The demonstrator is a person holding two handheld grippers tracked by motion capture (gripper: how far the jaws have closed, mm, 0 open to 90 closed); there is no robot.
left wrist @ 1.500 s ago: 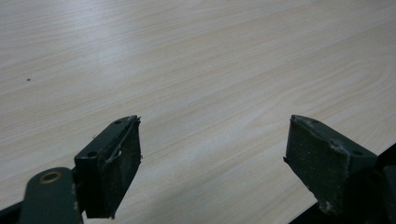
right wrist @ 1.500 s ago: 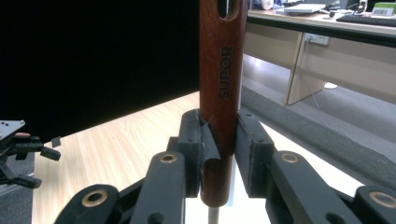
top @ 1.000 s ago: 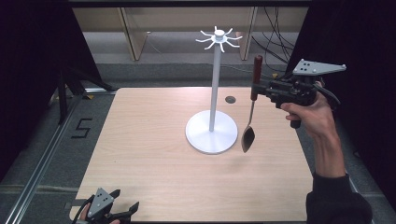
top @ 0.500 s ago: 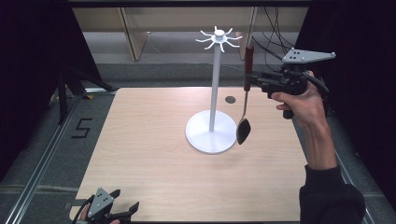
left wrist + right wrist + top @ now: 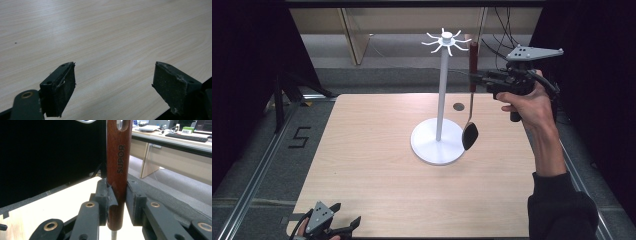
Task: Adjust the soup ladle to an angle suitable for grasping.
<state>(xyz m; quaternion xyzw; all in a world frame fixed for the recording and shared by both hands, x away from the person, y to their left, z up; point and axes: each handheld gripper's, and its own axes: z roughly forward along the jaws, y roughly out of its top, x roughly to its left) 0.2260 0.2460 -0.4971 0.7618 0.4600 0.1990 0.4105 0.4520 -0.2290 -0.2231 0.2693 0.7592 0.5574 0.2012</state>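
Right hand-held gripper (image 5: 474, 76), high view: I hold it raised above the far right part of the tabletop (image 5: 377, 165), its jaws pointing left and clamped on the dark red handle of a spoon (image 5: 471, 95). Its handle stands upright just right of the hooks on top of the white stand (image 5: 441, 100); the black bowl hangs low in front of the stand's round base. My left hand-held gripper (image 5: 343, 231) sits at the near left edge of the tabletop, well apart from the spoon.

Left gripper view: my left hand-held gripper (image 5: 113, 82) has its jaws spread wide over bare wood, holding nothing.

Right gripper view: my right hand-held gripper (image 5: 117, 200) pinches the spoon (image 5: 118, 162) near the handle's lower end. One pad presses each side, and the handle rises straight up between them, lettered SUPOR.
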